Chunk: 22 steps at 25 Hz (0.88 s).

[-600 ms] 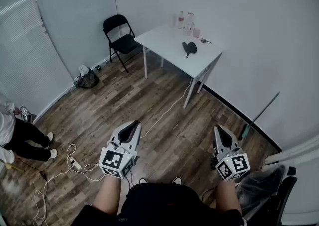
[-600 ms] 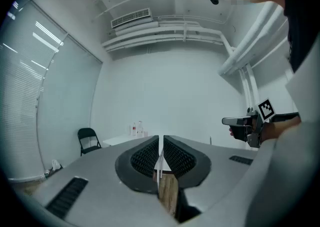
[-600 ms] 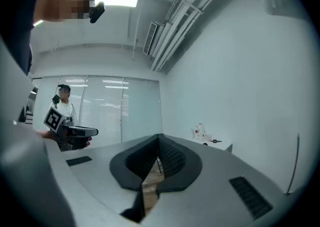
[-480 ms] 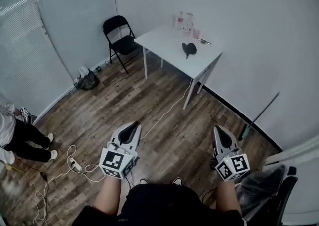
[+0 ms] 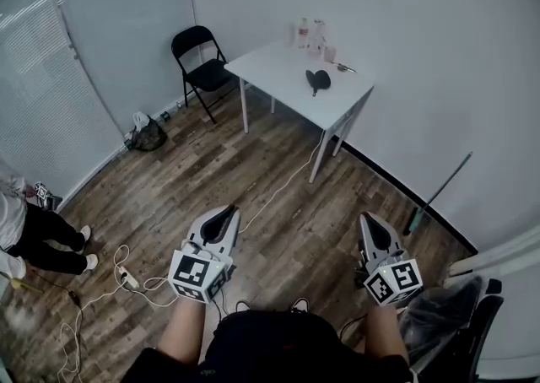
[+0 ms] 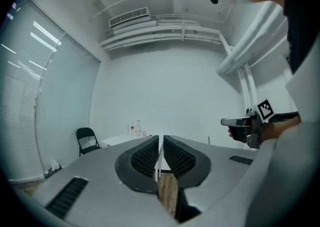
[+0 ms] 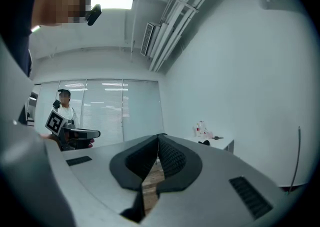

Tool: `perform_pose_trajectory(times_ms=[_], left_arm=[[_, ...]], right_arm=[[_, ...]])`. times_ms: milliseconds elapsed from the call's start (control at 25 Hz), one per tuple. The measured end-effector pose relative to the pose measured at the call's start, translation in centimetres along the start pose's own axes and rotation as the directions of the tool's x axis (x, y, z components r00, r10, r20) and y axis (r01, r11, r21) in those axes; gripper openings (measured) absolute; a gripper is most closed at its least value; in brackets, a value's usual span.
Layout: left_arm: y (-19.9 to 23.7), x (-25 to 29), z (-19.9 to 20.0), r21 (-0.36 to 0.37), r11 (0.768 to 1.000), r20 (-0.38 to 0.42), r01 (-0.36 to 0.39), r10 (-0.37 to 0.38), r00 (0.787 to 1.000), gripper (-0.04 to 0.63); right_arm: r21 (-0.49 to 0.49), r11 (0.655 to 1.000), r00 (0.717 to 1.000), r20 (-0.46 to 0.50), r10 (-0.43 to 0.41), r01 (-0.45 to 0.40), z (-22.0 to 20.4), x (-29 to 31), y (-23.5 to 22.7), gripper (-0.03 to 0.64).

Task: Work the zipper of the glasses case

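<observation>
A dark glasses case [image 5: 318, 79] lies on a white table [image 5: 278, 69] across the room, far from both grippers; it also shows small in the right gripper view [image 7: 204, 142]. My left gripper [image 5: 226, 213] is held level above the wooden floor at the lower left, jaws shut with nothing between them [image 6: 161, 141]. My right gripper [image 5: 369, 220] hangs at the lower right, also shut and empty [image 7: 158, 138].
A black folding chair [image 5: 197, 56] stands left of the table. Bottles [image 5: 309, 34] and a small tool [image 5: 344, 67] sit at the table's back. A cable and power strip [image 5: 126, 276] lie on the floor. A person [image 5: 29, 234] stands at far left; a rod [image 5: 439, 193] leans on the right wall.
The view has shifted very slightly; both grippers stay in the same place, shut.
</observation>
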<state>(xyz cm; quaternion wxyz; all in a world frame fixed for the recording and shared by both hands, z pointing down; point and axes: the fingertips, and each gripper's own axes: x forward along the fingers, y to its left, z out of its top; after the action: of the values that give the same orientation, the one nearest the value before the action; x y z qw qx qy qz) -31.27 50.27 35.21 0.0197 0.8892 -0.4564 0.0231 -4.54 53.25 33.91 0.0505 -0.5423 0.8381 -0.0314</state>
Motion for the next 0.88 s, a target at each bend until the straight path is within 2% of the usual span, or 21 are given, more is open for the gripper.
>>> perform_pose_trajectory(times_ms=[480,680,880], left_arm=[[-0.9,1.1,0.4,0.003,1.000,-0.005,-0.016,0.016,1.000,0.048],[-3.1,3.1,0.0,0.001,1.000,-0.018,-0.018,0.018,1.000,0.048],[-6.8,6.2,-0.7,-0.022,0.999,-0.025,-0.025,0.025,0.999,0.047]], right_arm=[[0.001,0.999,0.999,-0.012,0.038,-0.038,-0.1,1.1,-1.6,0.021],[-0.094,0.992,0.996,-0.032,0.086,-0.089,-0.4,0.1,-2.7,0.021],[-0.173,0.974,0.988,-0.069,0.139,-0.149,-1.6,-1.4,-6.0,0.021]])
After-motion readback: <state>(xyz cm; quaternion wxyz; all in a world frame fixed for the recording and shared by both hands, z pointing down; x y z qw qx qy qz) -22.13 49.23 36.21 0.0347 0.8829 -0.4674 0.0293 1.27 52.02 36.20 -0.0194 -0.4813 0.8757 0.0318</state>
